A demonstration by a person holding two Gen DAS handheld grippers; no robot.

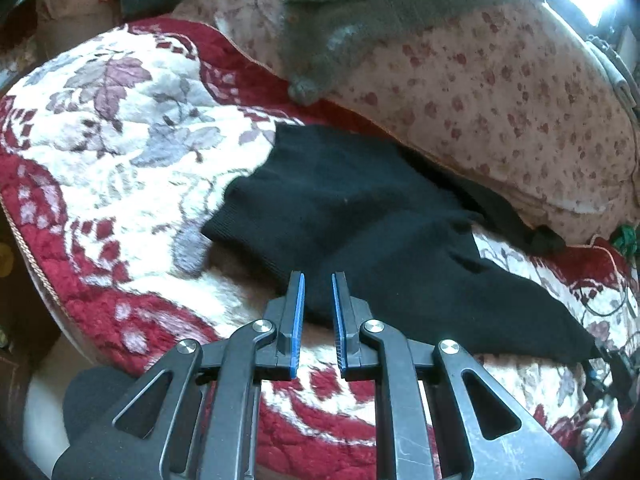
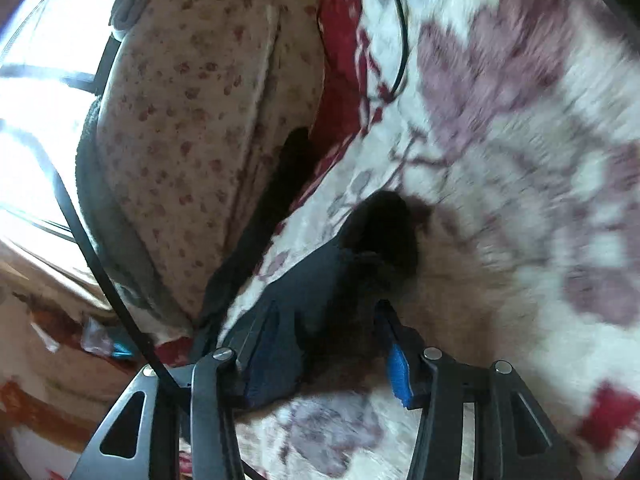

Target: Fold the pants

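Observation:
Black pants [image 1: 360,224] lie crumpled on a red and white floral blanket [image 1: 120,152], one leg running to the right. My left gripper [image 1: 319,280] hovers just over the pants' near edge, its blue-padded jaws a little apart and empty. In the right wrist view, black pants fabric [image 2: 376,248] bunches between the fingers of my right gripper [image 2: 328,308]. The jaws stand fairly wide, and the cloth hides the left fingertip. I cannot tell whether they grip it. The view is motion-blurred.
A large pink spotted pillow [image 1: 500,92] lies behind the pants with a grey garment [image 1: 360,8] on it. The blanket's left edge [image 1: 32,264] drops off. A black cable [image 2: 400,32] crosses the blanket [image 2: 520,160]. A bright window [image 2: 36,80] is beside the pillow [image 2: 192,120].

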